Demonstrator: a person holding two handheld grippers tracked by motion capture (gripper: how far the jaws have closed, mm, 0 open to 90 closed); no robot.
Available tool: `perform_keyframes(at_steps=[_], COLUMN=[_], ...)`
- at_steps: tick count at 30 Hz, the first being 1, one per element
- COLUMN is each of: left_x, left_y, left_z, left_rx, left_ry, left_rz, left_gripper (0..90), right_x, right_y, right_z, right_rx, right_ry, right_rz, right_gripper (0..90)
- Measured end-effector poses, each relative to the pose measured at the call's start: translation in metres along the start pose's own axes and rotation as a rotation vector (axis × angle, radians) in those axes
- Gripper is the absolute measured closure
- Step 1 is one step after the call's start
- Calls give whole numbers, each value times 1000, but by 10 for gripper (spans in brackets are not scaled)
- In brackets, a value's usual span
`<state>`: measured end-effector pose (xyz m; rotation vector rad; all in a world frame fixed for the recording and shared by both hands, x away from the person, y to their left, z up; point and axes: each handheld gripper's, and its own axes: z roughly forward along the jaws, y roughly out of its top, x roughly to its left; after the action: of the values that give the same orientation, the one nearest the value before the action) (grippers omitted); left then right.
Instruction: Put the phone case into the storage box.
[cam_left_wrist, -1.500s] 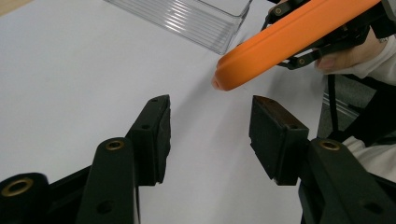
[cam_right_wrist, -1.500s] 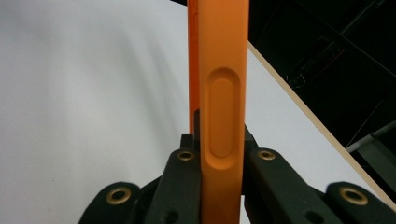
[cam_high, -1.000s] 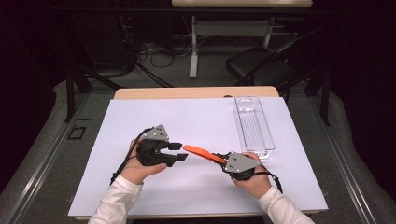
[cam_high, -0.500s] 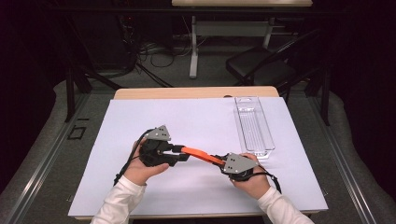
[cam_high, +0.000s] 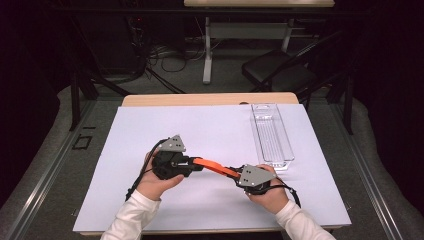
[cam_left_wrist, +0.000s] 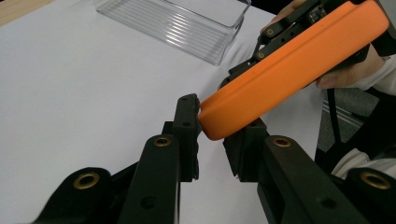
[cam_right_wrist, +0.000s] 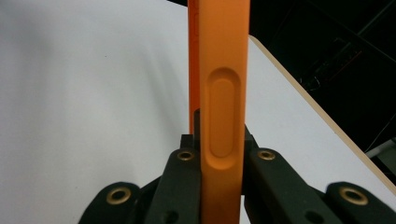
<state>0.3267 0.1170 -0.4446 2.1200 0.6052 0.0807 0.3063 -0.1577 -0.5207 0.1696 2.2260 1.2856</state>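
**Orange bar bridged between two grippers**

Orange and slim, the bar (cam_right_wrist: 223, 93) stands clamped edgewise between the right gripper (cam_right_wrist: 219, 140)'s black fingers (cam_right_wrist: 183, 182), which press on both of its flat sides; an oval recess shows on the narrow edge facing that camera. Its long axis runs straight out from those fingers and, in the high view, slants up and across toward the left gripper (cam_high: 197, 164). The bar's (cam_left_wrist: 294, 60) rounded far end sits in the gap of the left gripper's fingers (cam_left_wrist: 187, 126), touching the one on the left of the left gripper view; those fingers are spread wider than the bar and not pressed onto it. The bar hangs above the white tabletop (cam_high: 150, 130), not resting on it.

One second ago the bar's tip stopped short of the left gripper; now it is within its fingers.

Beyond the right gripper (cam_high: 235, 176) lies a clear ribbed tray (cam_high: 271, 135).
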Motion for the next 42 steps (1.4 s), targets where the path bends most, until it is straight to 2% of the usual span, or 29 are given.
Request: perform_keyframes(at_steps=[6, 10, 14, 17, 26, 30, 36, 42], left_x=[-1, -1, -3, -3, 0, 0, -2, -1], left_y=[0, 0, -1, -2, -4, -6, -6, -7], left_z=[0, 0, 0, 0, 0, 0, 1, 3], left_rx=[-13, -34, -58, -63, -79, -87, -87, -83], left_ry=[17, 9, 15, 10, -15, -20, 8, 16], left_rz=[9, 9, 46, 48, 31, 5, -9, -51], left_gripper=[767, 775, 782, 783, 799, 806, 814, 818], right_x=[0, 0, 0, -1, -1, -1, 0, -1], right_y=[0, 0, 0, -1, -1, -1, -1, -1], right_z=[0, 0, 0, 0, 0, 0, 0, 1], right_rx=[-2, -6, -11, -8, -10, -9, -7, -4], right_ry=[2, 8, 10, 11, 21, 26, 28, 33], right_rz=[10, 8, 11, 10, 24, 27, 38, 55], right_gripper=[868, 868, 868, 868, 868, 866, 863, 855])
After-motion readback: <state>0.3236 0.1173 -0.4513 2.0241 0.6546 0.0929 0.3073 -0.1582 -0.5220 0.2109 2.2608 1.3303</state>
